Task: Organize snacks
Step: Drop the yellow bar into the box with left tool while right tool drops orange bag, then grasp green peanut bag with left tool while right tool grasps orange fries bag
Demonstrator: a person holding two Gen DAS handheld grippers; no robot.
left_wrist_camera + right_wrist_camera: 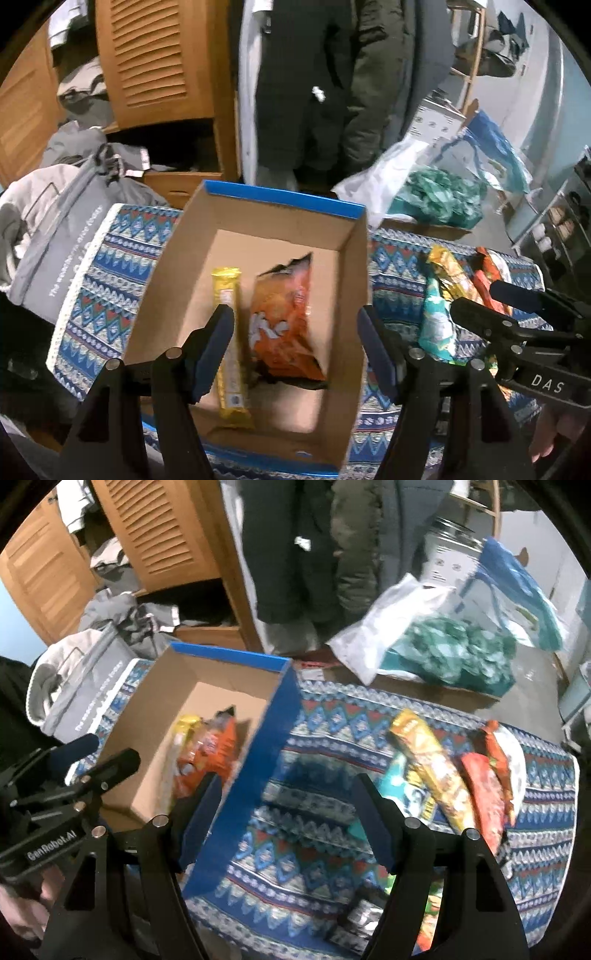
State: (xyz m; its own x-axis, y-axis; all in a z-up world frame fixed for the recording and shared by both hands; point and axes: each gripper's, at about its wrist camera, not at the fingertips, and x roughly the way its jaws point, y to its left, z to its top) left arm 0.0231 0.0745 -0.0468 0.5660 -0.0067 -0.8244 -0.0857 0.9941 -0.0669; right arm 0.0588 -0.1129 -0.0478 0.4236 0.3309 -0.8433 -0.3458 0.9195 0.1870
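Both tongs gape empty: the left gripper [295, 332] hangs over the box [258, 206], which already holds two snacks, while the right gripper [288, 805] faces loose packets [436, 775] waiting on the cloth [303, 782]

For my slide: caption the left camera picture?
Open left gripper over a box holding two snacks.

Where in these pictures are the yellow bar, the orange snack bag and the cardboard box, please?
yellow bar [229, 343]: left wrist view, on the middle of its wrapper.
orange snack bag [284, 325]: left wrist view, on the printed front of the bag.
cardboard box [284, 197]: left wrist view, on the blue edge of its far wall.
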